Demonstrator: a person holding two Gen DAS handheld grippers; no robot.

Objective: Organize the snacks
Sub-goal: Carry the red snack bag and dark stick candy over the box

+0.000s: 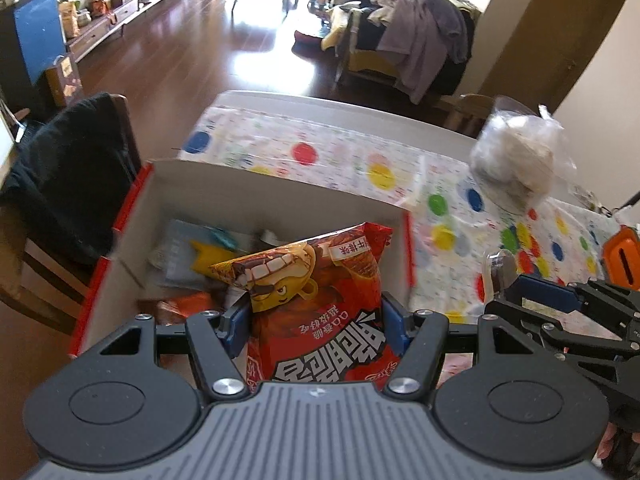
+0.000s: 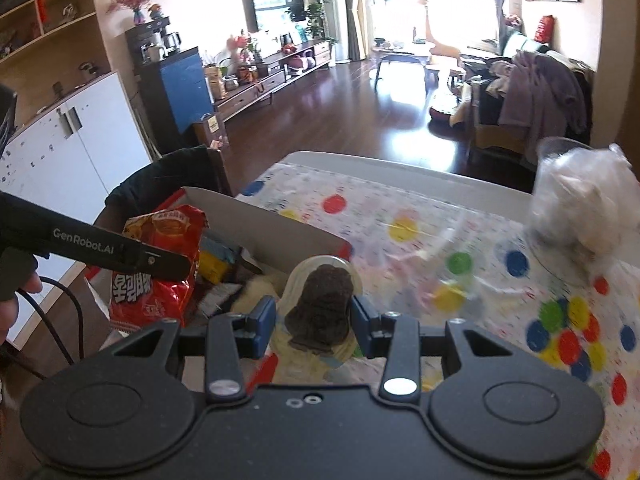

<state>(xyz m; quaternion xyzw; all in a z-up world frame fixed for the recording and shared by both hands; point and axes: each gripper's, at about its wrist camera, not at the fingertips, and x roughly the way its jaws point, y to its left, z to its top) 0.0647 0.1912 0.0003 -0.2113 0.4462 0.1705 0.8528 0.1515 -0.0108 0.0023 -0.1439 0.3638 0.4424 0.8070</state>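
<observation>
My left gripper (image 1: 314, 320) is shut on a red snack bag (image 1: 316, 304) with a yellow cartoon face, held over the open cardboard box (image 1: 248, 188). Inside the box lie several snack packs, among them a yellow one (image 1: 206, 260). My right gripper (image 2: 314, 318) is shut on a clear packet holding a dark brown cake (image 2: 322, 304), just right of the box's near corner. In the right wrist view the red snack bag (image 2: 160, 276) hangs at the left under the left gripper's black finger (image 2: 120, 250). In the left wrist view the right gripper (image 1: 532, 296) shows at the right edge.
The table (image 1: 320, 100) carries a white cloth with coloured dots (image 2: 440, 248). A crumpled clear plastic bag (image 2: 584, 208) lies on it at the far right. A chair draped in black cloth (image 1: 68, 184) stands left of the box. An orange object (image 1: 624, 256) sits at the table's right edge.
</observation>
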